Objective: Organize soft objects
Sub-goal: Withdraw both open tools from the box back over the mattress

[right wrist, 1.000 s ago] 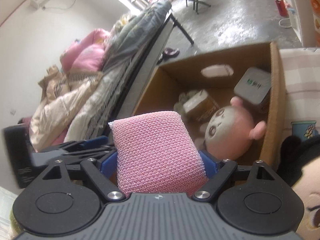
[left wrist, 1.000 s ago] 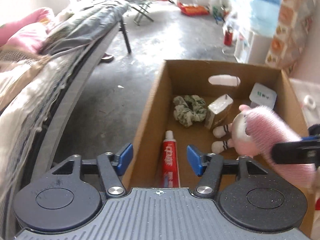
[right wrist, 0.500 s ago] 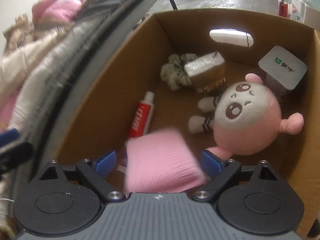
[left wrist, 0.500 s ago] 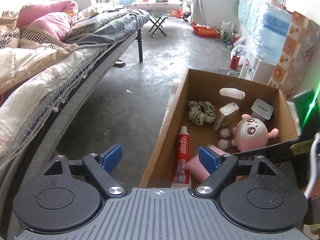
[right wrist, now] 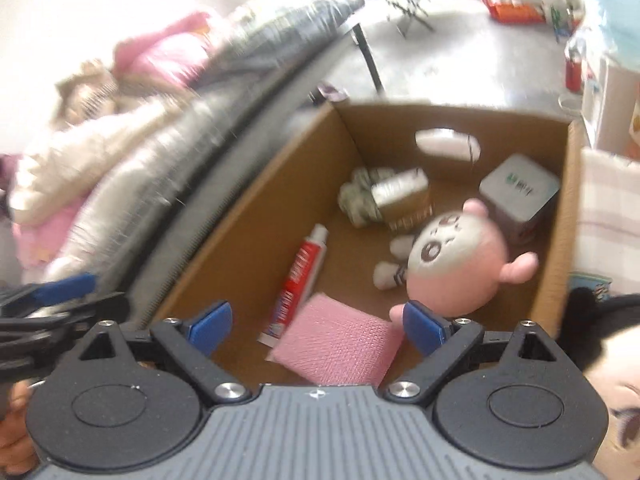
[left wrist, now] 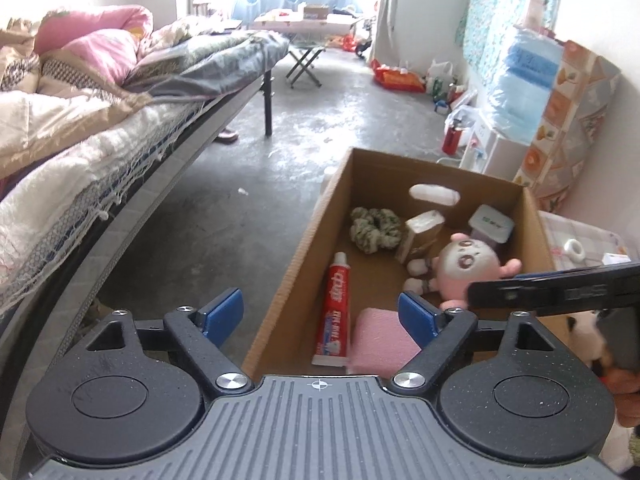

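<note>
gaping wide after just opening, right gripper (right wrist: 318, 322) held nothing; pink sponge (right wrist: 340, 346) lay loose below its fingers on the cardboard box (right wrist: 256, 216) floor, beside toothpaste (right wrist: 298, 276), pink plush (right wrist: 452, 264) beyond. left gripper (left wrist: 322, 314) also spread, empty, over box edge.

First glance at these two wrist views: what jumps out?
The open cardboard box on the concrete floor beside the bed, with a pink round-headed plush doll on its right side. At the near end lies a pink mesh sponge next to a red toothpaste tube. Both the right gripper and the left gripper stand open, holding nothing.
</note>
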### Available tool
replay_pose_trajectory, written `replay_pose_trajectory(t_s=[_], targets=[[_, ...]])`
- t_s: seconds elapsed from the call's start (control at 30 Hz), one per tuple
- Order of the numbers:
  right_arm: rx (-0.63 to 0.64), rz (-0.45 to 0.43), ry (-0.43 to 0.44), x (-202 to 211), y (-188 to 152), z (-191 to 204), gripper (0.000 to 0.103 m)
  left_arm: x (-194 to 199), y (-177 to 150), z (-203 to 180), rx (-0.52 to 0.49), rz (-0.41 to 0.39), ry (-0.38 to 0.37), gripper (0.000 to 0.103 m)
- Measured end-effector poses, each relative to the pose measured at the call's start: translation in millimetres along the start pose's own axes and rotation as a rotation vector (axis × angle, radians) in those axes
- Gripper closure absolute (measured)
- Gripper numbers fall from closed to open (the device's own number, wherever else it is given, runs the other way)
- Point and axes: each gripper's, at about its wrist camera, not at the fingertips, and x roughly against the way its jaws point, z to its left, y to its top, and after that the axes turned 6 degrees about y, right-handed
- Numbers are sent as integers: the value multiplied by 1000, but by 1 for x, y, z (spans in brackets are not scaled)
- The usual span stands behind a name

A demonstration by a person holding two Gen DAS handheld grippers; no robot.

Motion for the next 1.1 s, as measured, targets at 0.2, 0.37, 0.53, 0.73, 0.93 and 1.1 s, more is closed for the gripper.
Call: replay_pose_trajectory(t_s=[0.2, 0.37, 0.53, 0.73, 0.93, 1.1], targets=[[76, -166, 57, 91, -32, -1, 0, 34, -11, -24, -57, -68, -42, 7], [117, -290, 42, 163, -76, -12, 0, 63, -25, -49, -101, -101, -113, 4], [81, -408, -9, 223, -132, -37, 0, 83, -41, -74, -130, -119, -174, 3], [-68, -514, -123, 261, -203, -82, 0, 92, -59, -116, -159, -91, -282, 3], [-236, -604, -222, 284, -259, -135, 0, 93, -71, -187, -305, -80, -354, 3], [-296, -653, -281, 301, -279, -168, 0, 92, -71, -251, -396, -70, -418, 3]])
